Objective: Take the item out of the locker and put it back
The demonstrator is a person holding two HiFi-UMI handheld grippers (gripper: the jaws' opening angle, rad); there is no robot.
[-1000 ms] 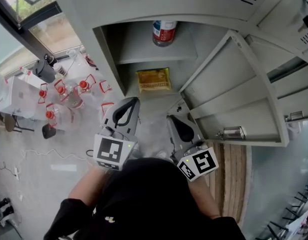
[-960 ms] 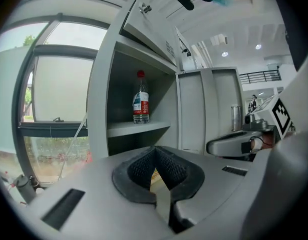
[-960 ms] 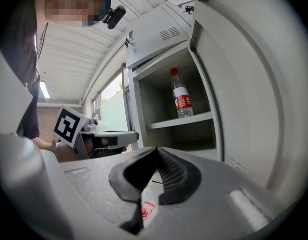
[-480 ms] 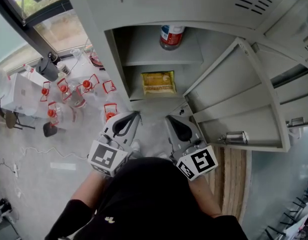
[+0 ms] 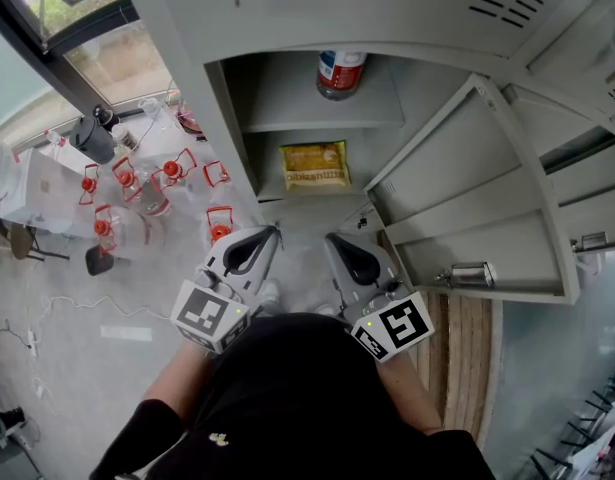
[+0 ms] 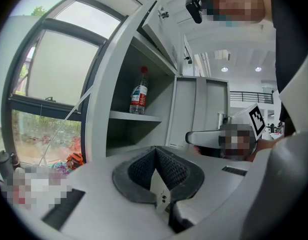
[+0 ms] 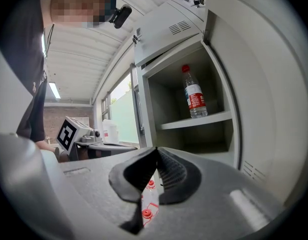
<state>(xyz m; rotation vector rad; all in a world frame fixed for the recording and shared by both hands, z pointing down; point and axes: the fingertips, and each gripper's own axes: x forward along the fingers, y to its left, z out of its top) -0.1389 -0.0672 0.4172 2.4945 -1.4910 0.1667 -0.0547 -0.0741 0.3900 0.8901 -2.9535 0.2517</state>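
Note:
The grey locker [image 5: 227, 128] stands open in front of me. A clear water bottle [image 5: 339, 71] with a red and white label stands on its upper shelf, and a flat yellow packet [image 5: 314, 165] lies on the shelf below. Both gripper views show the same bottle [image 6: 138, 92] [image 7: 194, 92] upright on the shelf. My left gripper [image 5: 257, 238] and right gripper [image 5: 337, 240] hover side by side just outside the locker, below the packet. Both point at the opening with jaws shut and nothing between them. The left gripper's [image 6: 155, 149] and the right gripper's [image 7: 155, 149] pads meet at the tip.
The locker door [image 5: 467, 188] swings out to the right, with a metal latch [image 5: 467, 271] on its edge. Several large red-capped water jugs [image 5: 137, 193] stand on the floor at the left, beneath a window. A wooden pallet [image 5: 465, 333] lies at the right.
My left gripper has drawn back and down toward me and rolled a little. The right gripper has stayed about where it was. Both stay shut.

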